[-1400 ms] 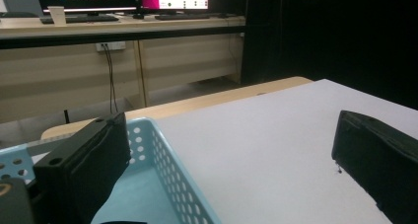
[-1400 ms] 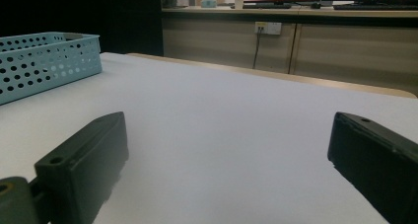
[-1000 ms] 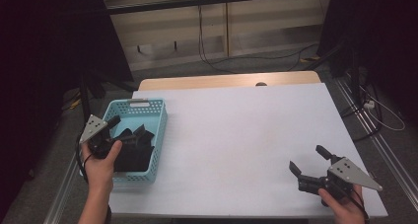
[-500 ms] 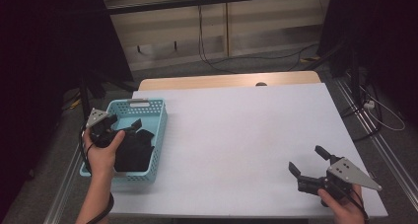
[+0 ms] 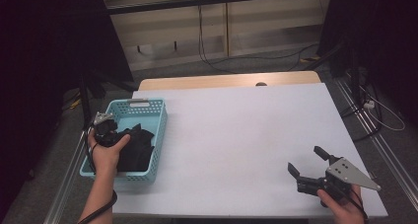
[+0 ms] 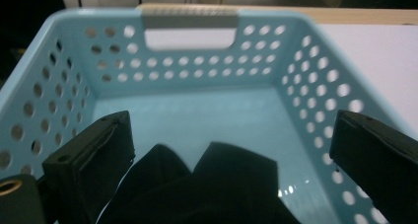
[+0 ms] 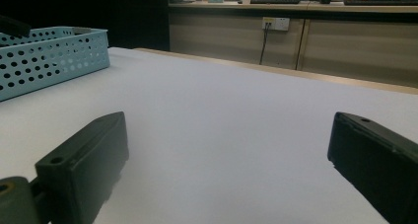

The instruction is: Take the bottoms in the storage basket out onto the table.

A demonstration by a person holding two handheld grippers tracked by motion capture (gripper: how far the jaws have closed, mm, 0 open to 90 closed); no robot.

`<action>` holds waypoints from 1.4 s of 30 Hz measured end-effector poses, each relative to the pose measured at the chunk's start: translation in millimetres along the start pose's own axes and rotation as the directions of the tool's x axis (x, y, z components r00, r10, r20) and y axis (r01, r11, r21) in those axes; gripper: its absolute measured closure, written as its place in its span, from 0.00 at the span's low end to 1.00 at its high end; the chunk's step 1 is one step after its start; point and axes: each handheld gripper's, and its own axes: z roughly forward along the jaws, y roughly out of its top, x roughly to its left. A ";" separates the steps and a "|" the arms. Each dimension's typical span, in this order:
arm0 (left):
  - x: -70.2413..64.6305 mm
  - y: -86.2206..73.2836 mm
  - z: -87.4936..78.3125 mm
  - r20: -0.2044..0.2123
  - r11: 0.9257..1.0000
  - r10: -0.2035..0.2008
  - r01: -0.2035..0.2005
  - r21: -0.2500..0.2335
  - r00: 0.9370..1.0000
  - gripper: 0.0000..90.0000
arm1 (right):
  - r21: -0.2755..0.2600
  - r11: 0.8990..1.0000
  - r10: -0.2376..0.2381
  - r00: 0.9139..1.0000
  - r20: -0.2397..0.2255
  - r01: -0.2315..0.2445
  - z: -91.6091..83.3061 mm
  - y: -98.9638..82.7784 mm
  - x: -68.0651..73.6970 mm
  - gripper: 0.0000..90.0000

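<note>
Left gripper: my left gripper sits inside the light blue perforated plastic basket, held by my left hand. In the left gripper view its jaws stand spread wide, one at each side, with nothing pinched between them.

Dark cloth: a crumpled black piece of fabric lies on the basket's floor, in the end nearer to me. Its folds rise between my left jaws; I cannot tell whether either jaw touches it. In the high view it shows as a dark heap just beside my left hand.

Basket: it stands at the left edge of the white table, its grey handle slot in the far wall. The far half of its floor is bare.

Right gripper: my right gripper rests low over the table's near right corner, well apart from the basket. Its jaws are spread wide and hold nothing, pointing across the bare table top towards the basket.
</note>
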 end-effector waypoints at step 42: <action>5.9 -20.3 25.4 -0.147 0.951 -0.071 0.112 0.289 0.987 0.73 | 0.004 1.000 -0.021 0.999 -0.029 0.022 2.5 1.0 4.6 0.03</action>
